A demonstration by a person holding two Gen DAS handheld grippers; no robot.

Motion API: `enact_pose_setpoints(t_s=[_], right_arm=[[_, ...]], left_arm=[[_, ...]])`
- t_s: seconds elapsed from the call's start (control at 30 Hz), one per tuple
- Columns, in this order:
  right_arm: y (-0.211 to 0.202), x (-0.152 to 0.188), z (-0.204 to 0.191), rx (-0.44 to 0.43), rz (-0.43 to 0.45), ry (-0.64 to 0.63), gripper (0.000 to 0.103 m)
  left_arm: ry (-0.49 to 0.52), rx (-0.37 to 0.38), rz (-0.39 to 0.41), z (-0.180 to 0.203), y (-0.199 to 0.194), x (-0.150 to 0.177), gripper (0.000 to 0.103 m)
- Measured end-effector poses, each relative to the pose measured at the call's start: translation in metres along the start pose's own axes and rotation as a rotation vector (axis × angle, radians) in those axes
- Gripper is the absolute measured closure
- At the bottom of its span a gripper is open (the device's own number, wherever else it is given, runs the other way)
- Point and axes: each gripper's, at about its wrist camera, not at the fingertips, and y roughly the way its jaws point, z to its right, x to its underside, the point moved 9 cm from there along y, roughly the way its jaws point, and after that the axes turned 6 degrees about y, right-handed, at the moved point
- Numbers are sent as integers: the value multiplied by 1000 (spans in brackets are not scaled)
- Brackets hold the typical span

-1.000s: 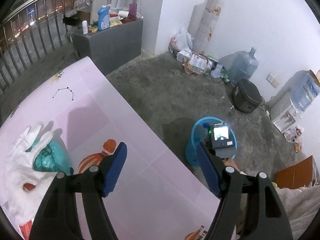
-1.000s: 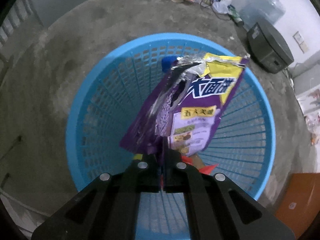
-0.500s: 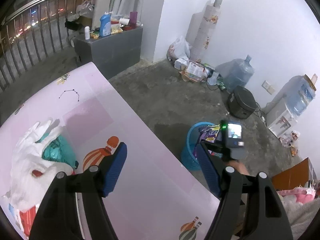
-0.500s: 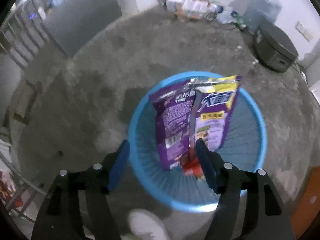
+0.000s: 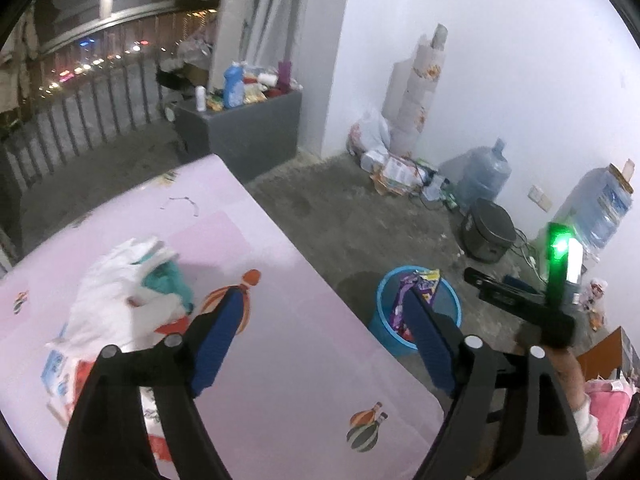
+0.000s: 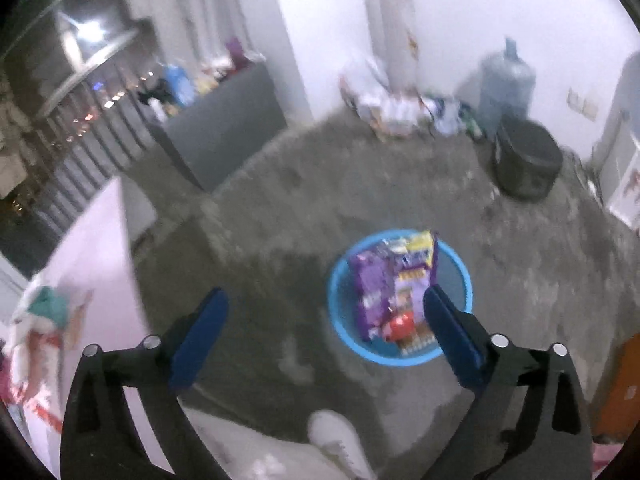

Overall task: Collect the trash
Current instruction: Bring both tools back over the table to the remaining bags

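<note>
Right gripper (image 6: 324,320) spread wide, jaws just opened, nothing between them; it sits high above the concrete floor (image 6: 280,216). Left gripper (image 5: 324,340) also spread and just opened further, empty, over the pink table (image 5: 304,360).

Progress: purple snack bag (image 6: 376,284) already sits upright in the blue basket (image 6: 340,320) on the floor beside the table, with a red wrapper (image 6: 398,326) and other scraps under it. That drop looks done. Left to do, by my read: the pile on the table, white plastic bag (image 5: 116,300) around a teal bag (image 5: 166,282), plus red-printed packaging (image 5: 172,326) near the left gripper.

View differences: left wrist shows the table pile sharp and the right gripper's body with a green light (image 5: 558,244); the basket is part hidden behind its own right finger. Right wrist is blurred, shows the basket contents from above and a white shoe (image 6: 336,436) at the bottom edge; the table pile is only a smear at its left edge. Far back: water jugs (image 5: 484,174), black cooker (image 5: 488,232), grey cabinet (image 5: 248,136).
</note>
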Motion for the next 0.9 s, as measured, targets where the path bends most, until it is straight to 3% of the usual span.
enact_pose_setpoints(t_s=[0.27, 0.47, 0.7, 0.9], right_arm=[[-46, 19, -70, -104, 41, -157, 8], [-65, 38, -106, -99, 59, -282, 8], [-89, 50, -137, -89, 157, -439, 8], [-96, 60, -149, -108, 168, -469, 8]], left_arm=[[-82, -104, 50, -24, -42, 9, 12], [-147, -190, 84, -48, -66, 18, 9], [-151, -266, 137, -62, -88, 25, 7], [-168, -294, 142, -75, -98, 31, 7]])
